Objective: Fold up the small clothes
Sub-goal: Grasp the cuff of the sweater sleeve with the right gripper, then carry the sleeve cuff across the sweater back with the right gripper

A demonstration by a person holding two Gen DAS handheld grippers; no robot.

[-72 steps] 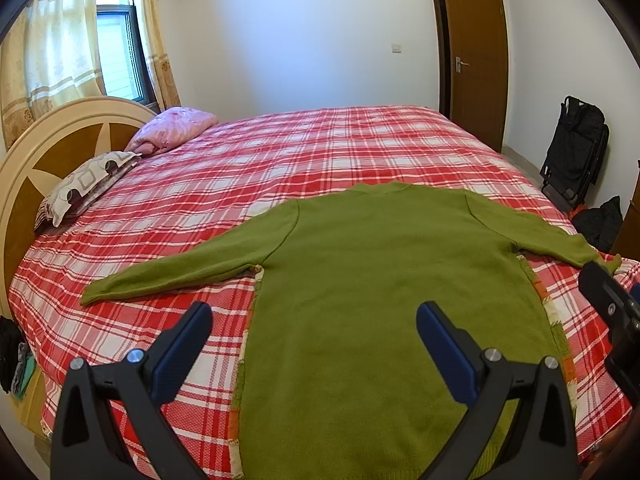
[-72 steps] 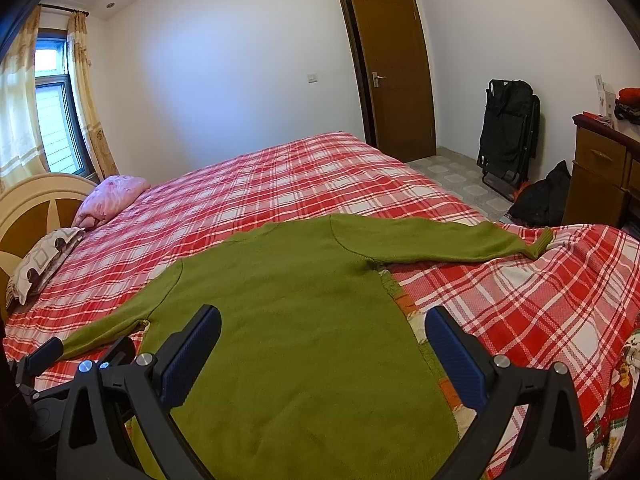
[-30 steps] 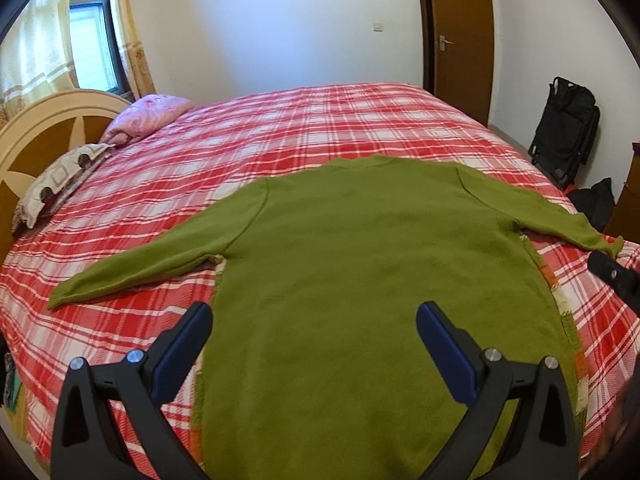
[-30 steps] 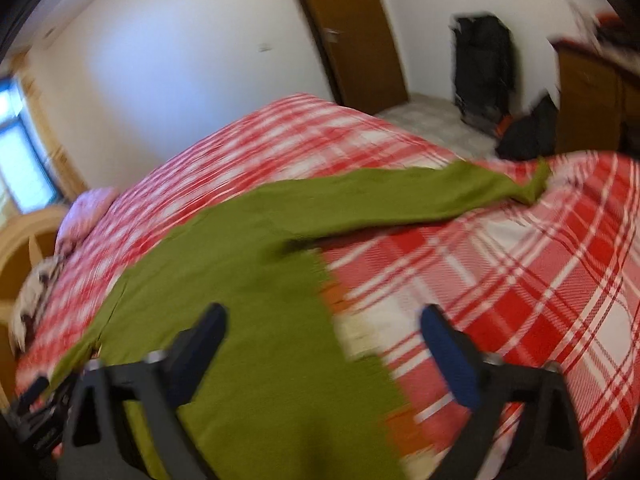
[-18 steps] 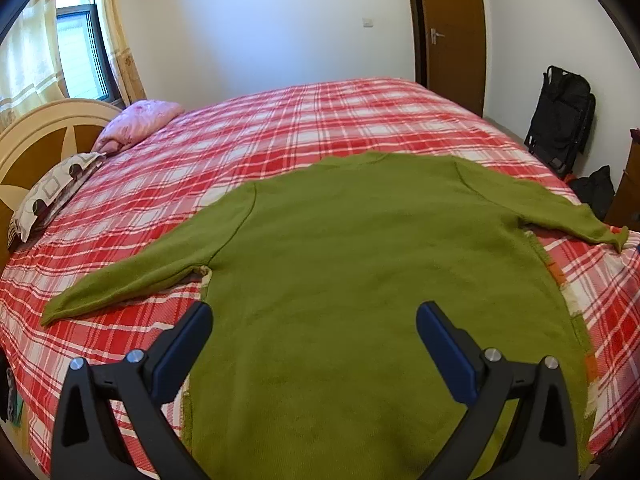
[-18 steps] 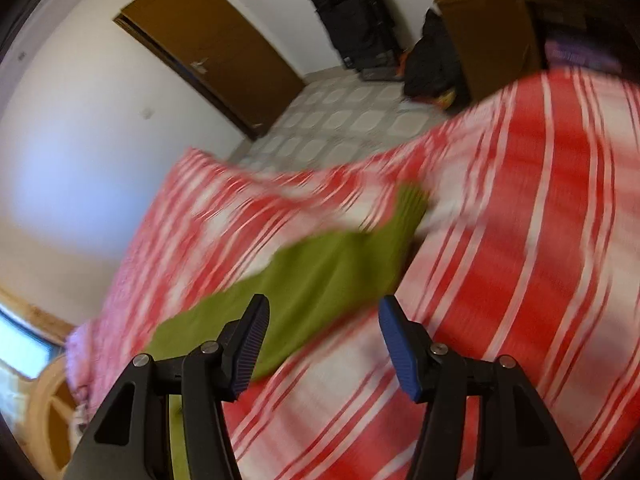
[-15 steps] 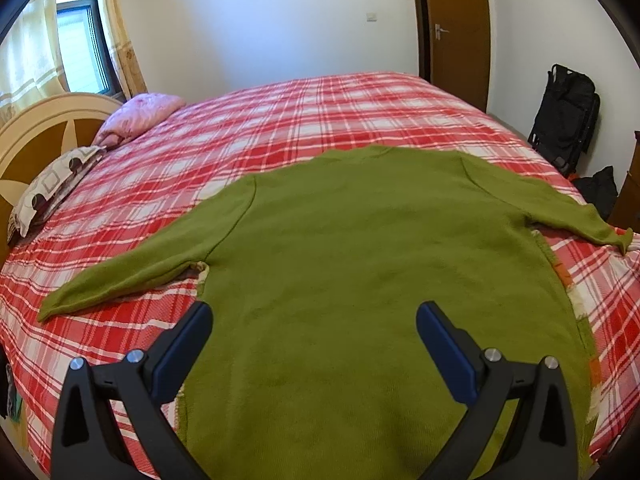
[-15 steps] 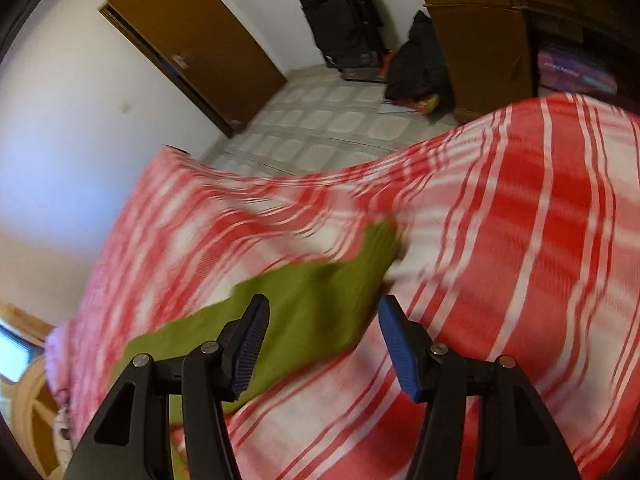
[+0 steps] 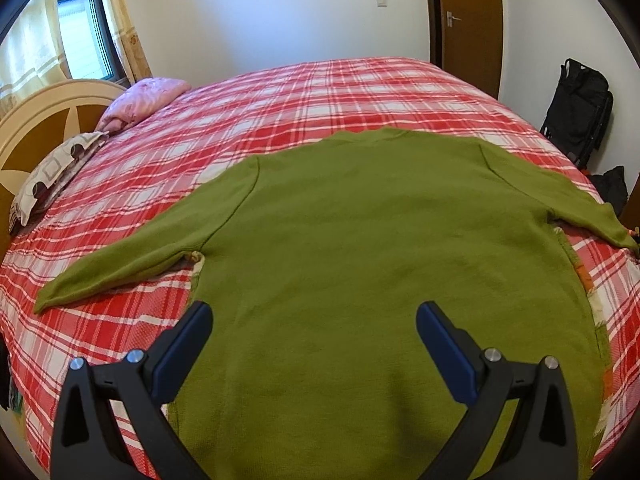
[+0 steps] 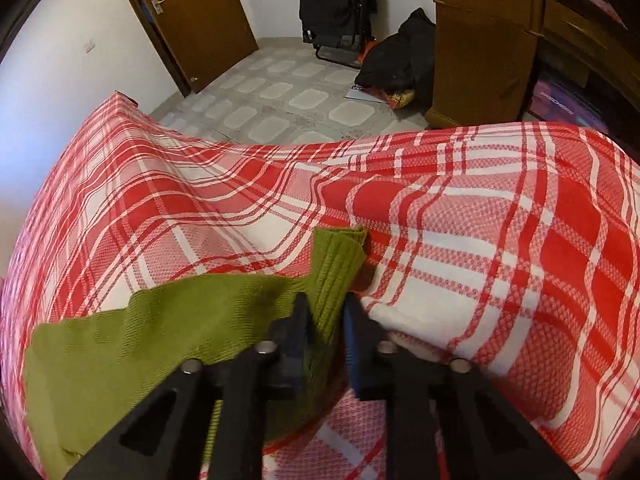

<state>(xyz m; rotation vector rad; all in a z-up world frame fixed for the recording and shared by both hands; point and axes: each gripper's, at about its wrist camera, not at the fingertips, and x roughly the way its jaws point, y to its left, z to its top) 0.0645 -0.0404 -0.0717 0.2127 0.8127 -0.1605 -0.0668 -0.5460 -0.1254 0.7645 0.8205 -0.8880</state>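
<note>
now the right tool [image 10: 325, 312], jaws just closed, clenches the green sweater [image 9: 380, 264] sleeve cuff [image 10: 340, 256] on the plaid bed [image 9: 320, 92]; the left tool [image 9: 314, 320] hangs released over its hem.

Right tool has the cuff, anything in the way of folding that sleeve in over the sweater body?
Nothing visible. The right tool is shut on the sleeve cuff; the green sweater lies flat, bare on top.

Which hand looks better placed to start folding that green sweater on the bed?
Right. Its gripper has just closed on the sleeve cuff, ready to carry it over the sweater. The left gripper hangs open above the sweater's body, holding nothing.
</note>
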